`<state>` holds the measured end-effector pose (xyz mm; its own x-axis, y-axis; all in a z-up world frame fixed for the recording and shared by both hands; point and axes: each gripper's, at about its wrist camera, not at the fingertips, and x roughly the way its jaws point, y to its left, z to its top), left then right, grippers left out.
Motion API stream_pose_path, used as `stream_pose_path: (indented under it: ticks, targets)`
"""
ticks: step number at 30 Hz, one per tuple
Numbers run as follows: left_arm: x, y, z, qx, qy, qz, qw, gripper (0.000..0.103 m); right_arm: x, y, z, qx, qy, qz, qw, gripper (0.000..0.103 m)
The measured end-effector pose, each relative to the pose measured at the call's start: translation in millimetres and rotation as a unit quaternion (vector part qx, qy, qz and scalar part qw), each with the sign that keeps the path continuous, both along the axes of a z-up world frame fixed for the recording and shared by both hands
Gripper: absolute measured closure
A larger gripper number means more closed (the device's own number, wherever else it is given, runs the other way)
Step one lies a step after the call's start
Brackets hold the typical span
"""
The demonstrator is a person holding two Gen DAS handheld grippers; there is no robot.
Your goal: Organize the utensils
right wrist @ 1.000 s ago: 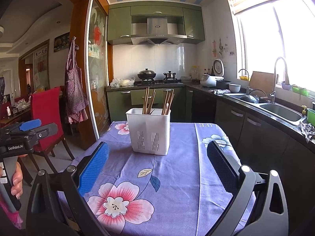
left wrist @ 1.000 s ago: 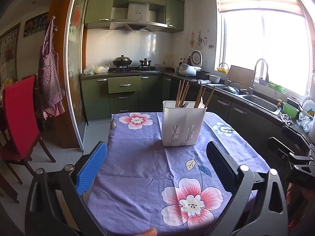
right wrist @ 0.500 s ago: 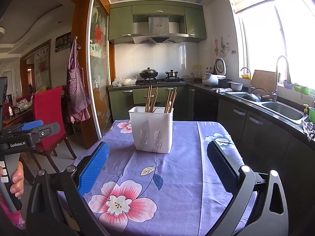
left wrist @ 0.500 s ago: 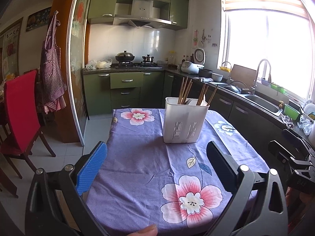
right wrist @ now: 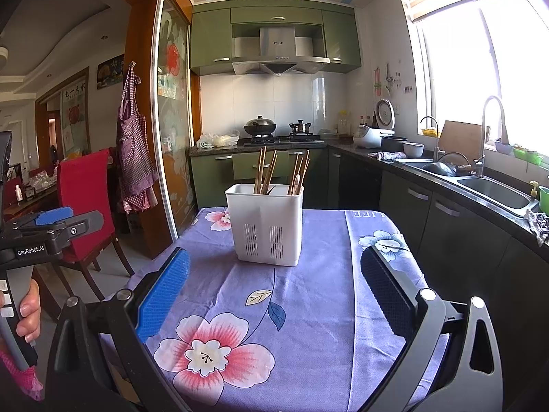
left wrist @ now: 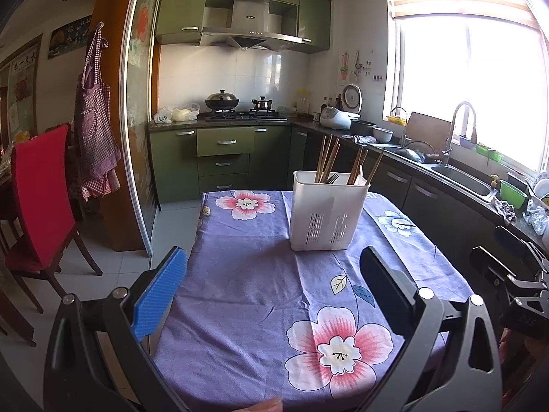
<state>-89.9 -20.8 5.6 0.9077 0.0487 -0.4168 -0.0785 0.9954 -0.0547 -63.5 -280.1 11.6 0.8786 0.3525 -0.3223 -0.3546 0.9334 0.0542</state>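
- At the near edge of the table: left gripper (left wrist: pixel 271 288), jaws spread wide and empty, blue pad on one finger, dark pad on the other; held above the purple floral tablecloth (left wrist: pixel 254 274), touching nothing.
- Beside it, same edge: right gripper (right wrist: pixel 274 290), likewise spread and empty, aimed down the table.
- Ahead of both, mid-table: white utensil caddy (right wrist: pixel 267 225), upright, slotted front wall, standing on the cloth well apart from either gripper; slightly right of centre for the left gripper, near centre for the right.
- In the caddy: wooden chopsticks (right wrist: pixel 266 171), standing in two loose bunches in separate compartments; a fork (left wrist: pixel 332 179) shows its tines among them in the left view. Other contents too hidden to list.
- On the cloth: no loose utensils visible.
- Step in hand, as judged: approach stage; no item taken up, sorting either not begun or nearly finished, which of the two cannot be told.
- Next move calls for: advancing one gripper over the caddy rim, jaws narrowed to pinch a thin upright stick from above, the other steadying the light caddy against tipping.
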Motion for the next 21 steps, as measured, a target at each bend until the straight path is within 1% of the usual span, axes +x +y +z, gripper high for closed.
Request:
stream_pose_path:
  ticks: [6,21]
  targets:
    - [-0.1,1.1,-0.5,0.000,0.001,0.007,1.0000,0.007,0.1,1.9,-1.5,-0.001,0.001,0.001,1.000,0.005]
    - [0.0,2.2,-1.7,0.004,0.003,0.005,1.0000,0.007,-0.8,3.6,-4.7,-0.003,0.005,0.002,1.000,0.005]
